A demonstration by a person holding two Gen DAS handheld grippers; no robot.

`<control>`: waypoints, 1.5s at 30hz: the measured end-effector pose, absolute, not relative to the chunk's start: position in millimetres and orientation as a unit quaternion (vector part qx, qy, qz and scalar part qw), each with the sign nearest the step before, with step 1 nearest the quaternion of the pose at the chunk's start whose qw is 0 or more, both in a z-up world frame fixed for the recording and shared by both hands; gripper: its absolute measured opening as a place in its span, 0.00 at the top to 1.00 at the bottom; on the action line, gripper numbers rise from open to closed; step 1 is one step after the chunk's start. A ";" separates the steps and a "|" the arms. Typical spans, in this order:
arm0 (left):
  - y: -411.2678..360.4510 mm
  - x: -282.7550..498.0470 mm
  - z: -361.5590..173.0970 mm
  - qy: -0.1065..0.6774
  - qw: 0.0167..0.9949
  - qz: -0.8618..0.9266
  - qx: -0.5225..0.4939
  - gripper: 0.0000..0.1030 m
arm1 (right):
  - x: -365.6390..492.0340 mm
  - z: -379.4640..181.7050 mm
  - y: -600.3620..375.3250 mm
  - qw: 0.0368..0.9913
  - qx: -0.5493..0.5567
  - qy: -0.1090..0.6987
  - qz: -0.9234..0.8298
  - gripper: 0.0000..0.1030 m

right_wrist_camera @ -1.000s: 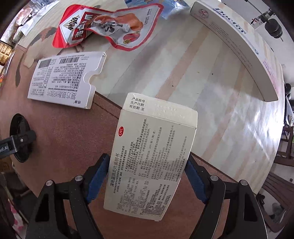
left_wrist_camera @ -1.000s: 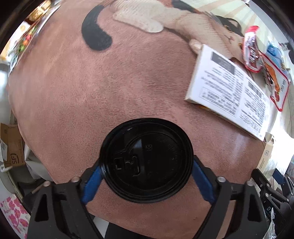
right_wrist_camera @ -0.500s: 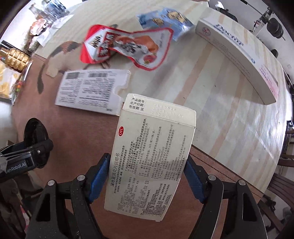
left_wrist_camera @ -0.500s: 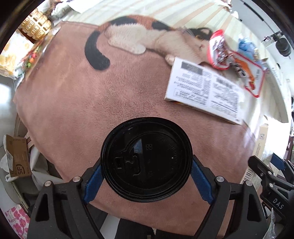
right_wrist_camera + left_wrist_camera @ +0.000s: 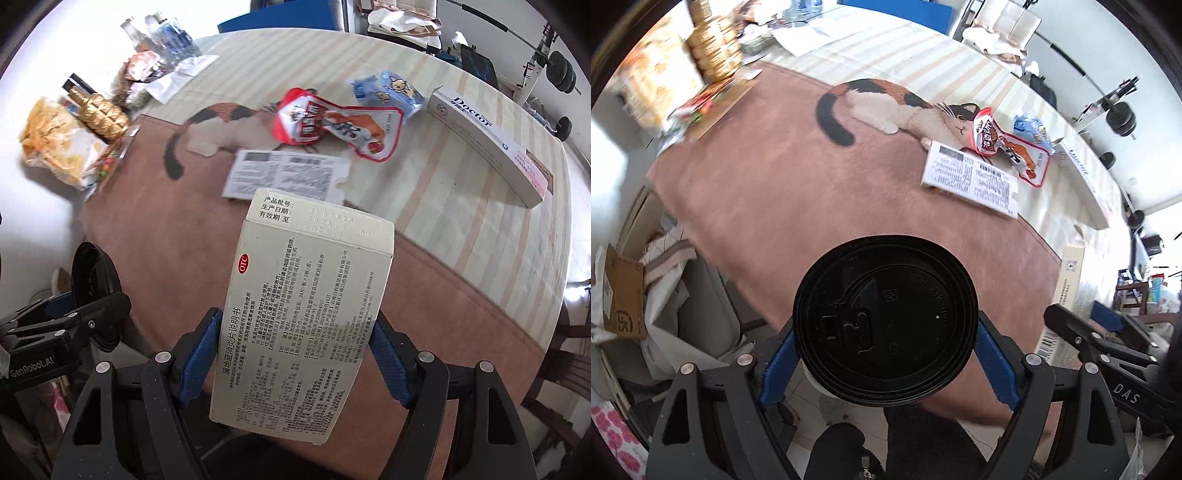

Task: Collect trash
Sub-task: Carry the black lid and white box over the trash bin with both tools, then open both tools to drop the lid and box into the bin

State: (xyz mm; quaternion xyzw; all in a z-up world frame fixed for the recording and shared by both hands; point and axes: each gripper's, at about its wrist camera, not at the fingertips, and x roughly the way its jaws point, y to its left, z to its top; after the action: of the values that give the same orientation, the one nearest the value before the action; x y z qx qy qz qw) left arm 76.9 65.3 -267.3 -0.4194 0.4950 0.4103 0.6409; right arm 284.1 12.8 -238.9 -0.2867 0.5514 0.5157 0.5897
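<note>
Left claw [image 5: 884, 363]: blue pads pinching a white paper cup with a round black plastic lid [image 5: 885, 319], gripped below the lid rim so the lid faces the camera; held off the desk's near edge, over the floor, presumably to carry it to a bin.

Right claw [image 5: 295, 352]: pressed onto the long sides of a cream cardboard medicine box printed with black text [image 5: 301, 314], lifted clear of the desk.

Still lying on the desk: flat white printed carton [image 5: 286, 179], red-and-white snack wrapper [image 5: 332, 123], small blue packet [image 5: 386, 90], long white "Doctor" toothpaste box [image 5: 487, 142].

Surface: brown suede-like mat with a calico cat picture [image 5: 798, 173] over a pale striped desk [image 5: 461, 206].

Room: gold bottle and snack bags at the far left, dumbbells beyond the desk, cardboard and bags on the floor.
</note>
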 end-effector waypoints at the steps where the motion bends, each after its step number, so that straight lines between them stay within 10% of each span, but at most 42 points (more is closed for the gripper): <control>1: 57.0 63.3 -264.9 0.492 0.643 0.408 -0.422 0.16 | 273.8 -237.8 2.6 0.588 -0.282 0.554 0.518 0.23; 9: -0.6 -25.7 -304.7 0.505 0.633 0.393 -0.436 0.16 | 160.6 -289.8 -82.1 0.577 -0.278 0.583 0.500 0.23; 29: -32.7 -84.5 -692.7 0.570 0.532 0.329 -0.532 0.16 | 70.8 -687.2 -139.9 0.524 -0.314 0.654 0.446 0.23; 40: -32.1 -100.9 -729.3 0.563 0.520 0.341 -0.545 0.06 | 80.1 -777.5 -153.5 0.501 -0.283 0.684 0.448 0.21; 45: -32.3 -106.9 -718.2 0.551 0.524 0.355 -0.544 0.04 | 82.3 -777.3 -158.6 0.506 -0.260 0.692 0.445 0.00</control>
State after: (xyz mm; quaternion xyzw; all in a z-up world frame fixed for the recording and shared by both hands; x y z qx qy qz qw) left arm -106.9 -32.3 -718.2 -0.5437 0.5513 0.3554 0.5236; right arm 82.3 -158.6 -777.3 -0.2603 0.6920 0.4445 0.5057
